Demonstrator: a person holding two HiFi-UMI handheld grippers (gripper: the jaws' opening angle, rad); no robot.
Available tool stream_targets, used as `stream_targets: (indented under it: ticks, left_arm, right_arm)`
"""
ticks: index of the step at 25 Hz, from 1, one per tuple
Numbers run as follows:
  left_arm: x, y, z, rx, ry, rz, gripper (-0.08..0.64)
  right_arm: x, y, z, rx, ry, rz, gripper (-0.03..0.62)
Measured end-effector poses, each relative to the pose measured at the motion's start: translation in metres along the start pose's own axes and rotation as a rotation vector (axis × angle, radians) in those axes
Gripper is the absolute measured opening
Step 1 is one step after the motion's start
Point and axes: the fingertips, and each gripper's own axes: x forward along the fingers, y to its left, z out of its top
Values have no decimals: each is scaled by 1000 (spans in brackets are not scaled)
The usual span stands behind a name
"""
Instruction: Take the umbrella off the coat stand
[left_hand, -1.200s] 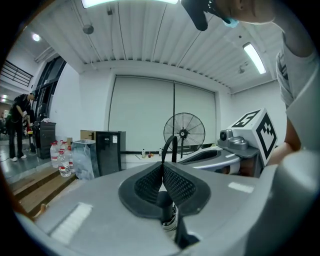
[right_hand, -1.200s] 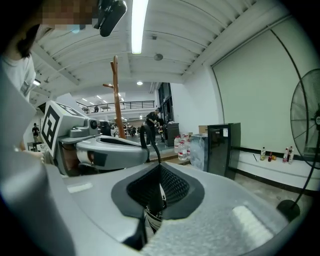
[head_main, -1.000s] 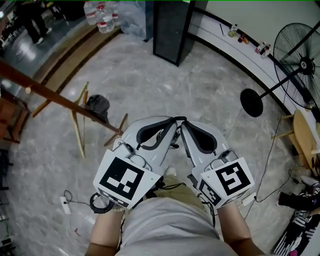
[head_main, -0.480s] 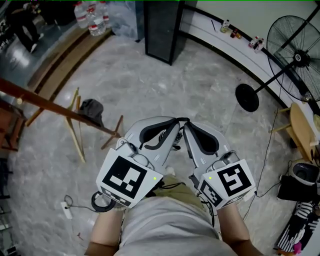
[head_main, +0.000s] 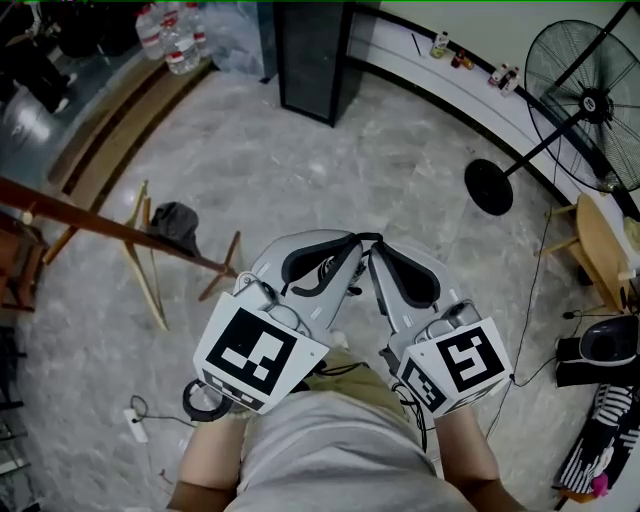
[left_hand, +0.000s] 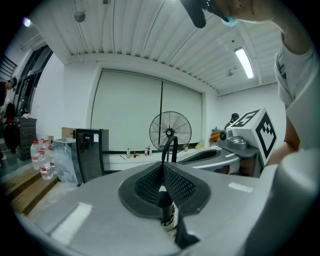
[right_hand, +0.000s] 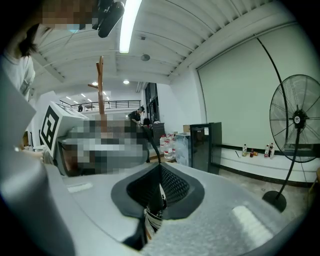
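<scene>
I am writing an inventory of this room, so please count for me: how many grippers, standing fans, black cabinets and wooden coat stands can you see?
gripper: 2, the left gripper and the right gripper, both shut
standing fan: 1
black cabinet: 1
wooden coat stand: 1
Total: 5

Pedestal fan (head_main: 590, 100) top right, base on marble floor (head_main: 330, 180). Blk cabinet (head_main: 312, 55) at back wall, water bottles (head_main: 165, 45) to its left. Small bottles (head_main: 460, 58) on wall ledge. Pwr strip (head_main: 135, 425) on floor, bottom left.
</scene>
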Motion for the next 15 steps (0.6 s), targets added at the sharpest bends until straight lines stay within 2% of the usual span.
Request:
stream_targets:
  ticks: [15]
  left_arm:
    - [13,-4,2,3,-2,-20,23]
  right_arm:
    - [-4,-12,0,-4,2,-24,5]
